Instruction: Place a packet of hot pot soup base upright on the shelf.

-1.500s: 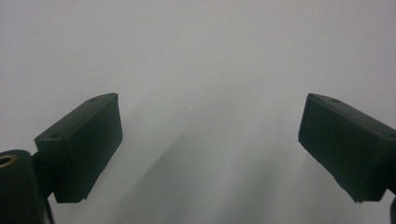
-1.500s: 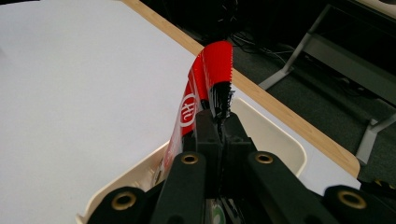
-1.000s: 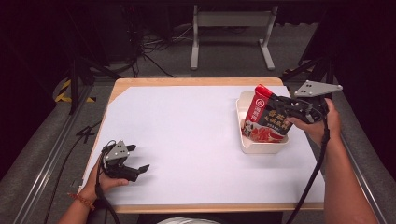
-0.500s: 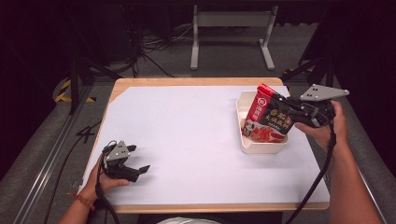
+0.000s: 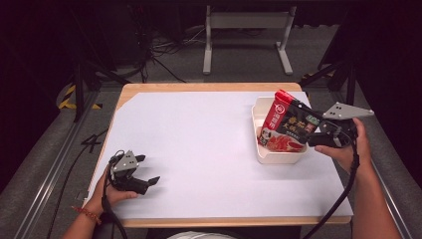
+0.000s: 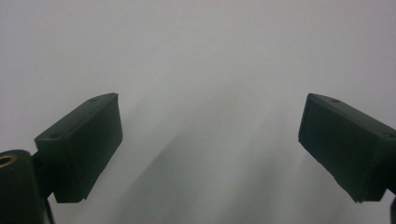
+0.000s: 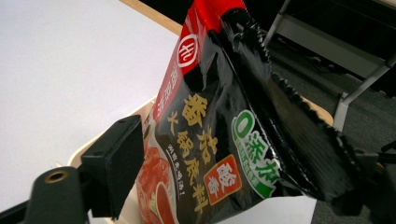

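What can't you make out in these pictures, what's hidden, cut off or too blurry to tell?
- Inside of the cream tray: high view, the black and red packet stands in front, so any contents stay hidden.
- Packet's lower end: right gripper view, cut off by the bottom edge.
- Right claw: right gripper view, the packet covers the far jaw's grip.
- Small print on the packet: high view, too small to read.
- Surface texture under the left claw: left gripper view, blurred.

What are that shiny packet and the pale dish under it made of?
The packet looks like glossy printed plastic film: it shows creases, glare and a serrated sealed edge. The dish looks like smooth, matte cream plastic, though ceramic cannot be ruled out.
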The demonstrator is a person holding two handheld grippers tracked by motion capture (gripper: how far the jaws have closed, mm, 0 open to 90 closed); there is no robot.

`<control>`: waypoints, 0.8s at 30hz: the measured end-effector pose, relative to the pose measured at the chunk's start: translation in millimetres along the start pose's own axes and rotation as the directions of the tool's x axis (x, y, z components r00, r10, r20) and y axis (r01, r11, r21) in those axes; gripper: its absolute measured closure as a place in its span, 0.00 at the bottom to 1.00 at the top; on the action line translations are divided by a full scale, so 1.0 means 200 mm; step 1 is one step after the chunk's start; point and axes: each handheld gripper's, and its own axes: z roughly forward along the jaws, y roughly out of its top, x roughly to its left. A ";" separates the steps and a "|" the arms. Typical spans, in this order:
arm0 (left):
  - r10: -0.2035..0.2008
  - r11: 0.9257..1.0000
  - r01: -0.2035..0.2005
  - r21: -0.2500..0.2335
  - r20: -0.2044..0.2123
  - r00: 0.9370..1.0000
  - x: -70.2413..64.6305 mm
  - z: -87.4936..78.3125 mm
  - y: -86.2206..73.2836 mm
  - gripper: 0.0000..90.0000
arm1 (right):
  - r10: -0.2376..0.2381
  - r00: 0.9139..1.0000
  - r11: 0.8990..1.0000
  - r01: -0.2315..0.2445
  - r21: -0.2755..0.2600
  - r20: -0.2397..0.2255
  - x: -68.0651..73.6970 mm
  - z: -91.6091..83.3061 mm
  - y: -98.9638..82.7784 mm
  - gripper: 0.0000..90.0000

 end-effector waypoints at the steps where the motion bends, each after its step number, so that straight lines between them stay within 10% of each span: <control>1: 0.000 1.000 0.000 0.000 0.000 1.000 0.00 0.00 0.00 0.08 | 0.000 1.000 1.000 0.000 0.000 0.000 0.00 0.00 0.00 0.20; 24: 0.007 1.000 -0.007 -0.002 -0.009 1.000 0.00 0.00 0.00 0.08 | 0.033 0.999 0.996 -0.034 0.077 0.016 0.04 0.04 -0.22 0.12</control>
